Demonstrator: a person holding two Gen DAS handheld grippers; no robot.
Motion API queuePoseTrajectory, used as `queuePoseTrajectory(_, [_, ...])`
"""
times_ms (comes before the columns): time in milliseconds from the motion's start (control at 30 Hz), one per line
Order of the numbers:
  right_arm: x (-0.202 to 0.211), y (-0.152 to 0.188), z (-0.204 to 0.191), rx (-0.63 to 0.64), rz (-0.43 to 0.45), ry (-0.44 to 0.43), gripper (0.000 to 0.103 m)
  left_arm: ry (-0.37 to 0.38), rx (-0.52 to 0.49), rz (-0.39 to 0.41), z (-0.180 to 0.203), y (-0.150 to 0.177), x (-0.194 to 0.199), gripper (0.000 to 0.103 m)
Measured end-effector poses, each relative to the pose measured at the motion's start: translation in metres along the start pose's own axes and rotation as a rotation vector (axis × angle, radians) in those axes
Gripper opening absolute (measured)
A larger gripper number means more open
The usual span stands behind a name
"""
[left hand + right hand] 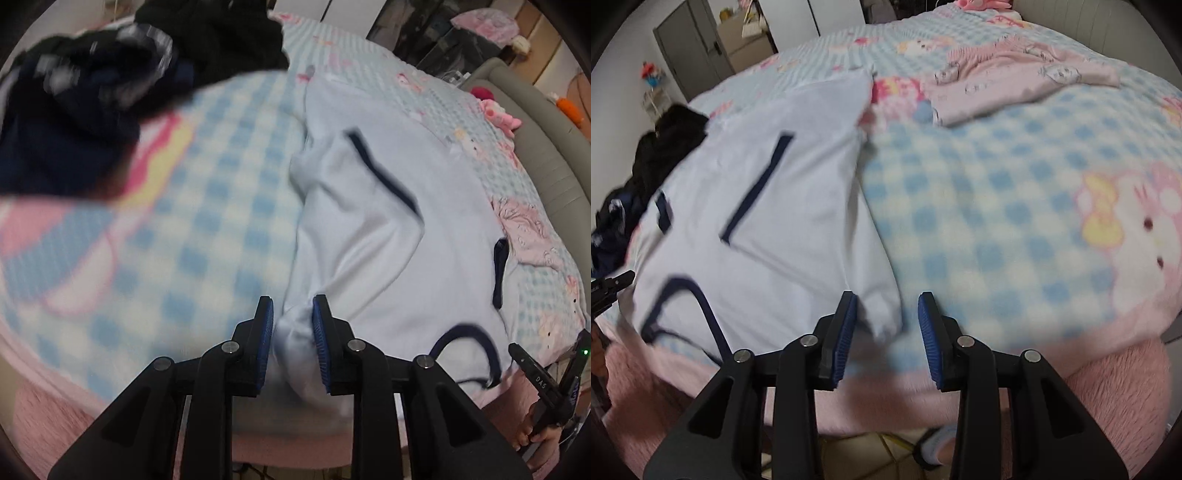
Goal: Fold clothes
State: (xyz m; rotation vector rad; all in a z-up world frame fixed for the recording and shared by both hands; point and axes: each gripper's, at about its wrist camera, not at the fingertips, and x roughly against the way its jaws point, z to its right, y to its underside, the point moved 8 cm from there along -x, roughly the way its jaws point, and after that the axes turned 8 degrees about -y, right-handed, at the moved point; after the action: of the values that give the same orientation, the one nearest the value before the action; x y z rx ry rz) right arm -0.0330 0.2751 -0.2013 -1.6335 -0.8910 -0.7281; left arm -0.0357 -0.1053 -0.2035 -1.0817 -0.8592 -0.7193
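The left claw [293, 325] pinches a bunched corner of the pale blue, navy-trimmed cotton shirt [388, 229], which lies spread on the blue-and-white checked fleece bed blanket [207, 206]. Its long axis runs away from the claw toward the bed's far side. The right claw [887, 317] stands wide, its left finger just beside the shirt's near right corner [886, 314], holding nothing.
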Motion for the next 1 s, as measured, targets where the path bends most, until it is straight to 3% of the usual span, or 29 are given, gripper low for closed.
queuePoseTrajectory(100, [0.003, 0.009, 0.002, 0.062, 0.006, 0.063, 0.039, 0.07, 0.055, -0.002, -0.005, 0.017, 0.0, 0.026])
queuePoseTrajectory(167, [0.007, 0.008, 0.001, 0.036, 0.02, 0.043, 0.039, 0.127, 0.1, 0.027, -0.006, 0.02, 0.008, 0.027])
queuePoseTrajectory(267, [0.02, 0.001, -0.003, -0.064, 0.083, -0.107, 0.039, 0.171, 0.124, 0.082, -0.008, 0.023, 0.026, 0.027])
queuePoseTrajectory(400, [0.012, 0.016, -0.018, -0.121, 0.025, -0.243, 0.043, 0.239, 0.18, 0.053, -0.008, 0.033, 0.026, 0.036])
queuePoseTrajectory(500, [0.007, 0.027, -0.028, -0.164, -0.019, -0.345, 0.043, 0.292, 0.223, 0.018, -0.006, 0.043, 0.023, 0.036])
queuePoseTrajectory(567, [-0.001, 0.035, -0.033, -0.163, -0.052, -0.341, 0.043, 0.302, 0.223, 0.028, -0.004, 0.041, 0.022, 0.036])
queuePoseTrajectory(667, [-0.006, 0.023, -0.04, -0.103, -0.02, -0.292, 0.043, 0.327, 0.259, 0.044, -0.005, 0.032, 0.019, 0.041])
queuePoseTrajectory(867, [0.005, 0.002, -0.036, -0.189, 0.055, -0.405, 0.043, 0.33, 0.202, 0.073, 0.016, 0.027, 0.02, 0.041])
queuePoseTrajectory(1000, [-0.003, 0.005, -0.027, -0.149, 0.028, -0.311, 0.042, 0.291, 0.227, 0.03, 0.008, 0.041, 0.009, 0.039])
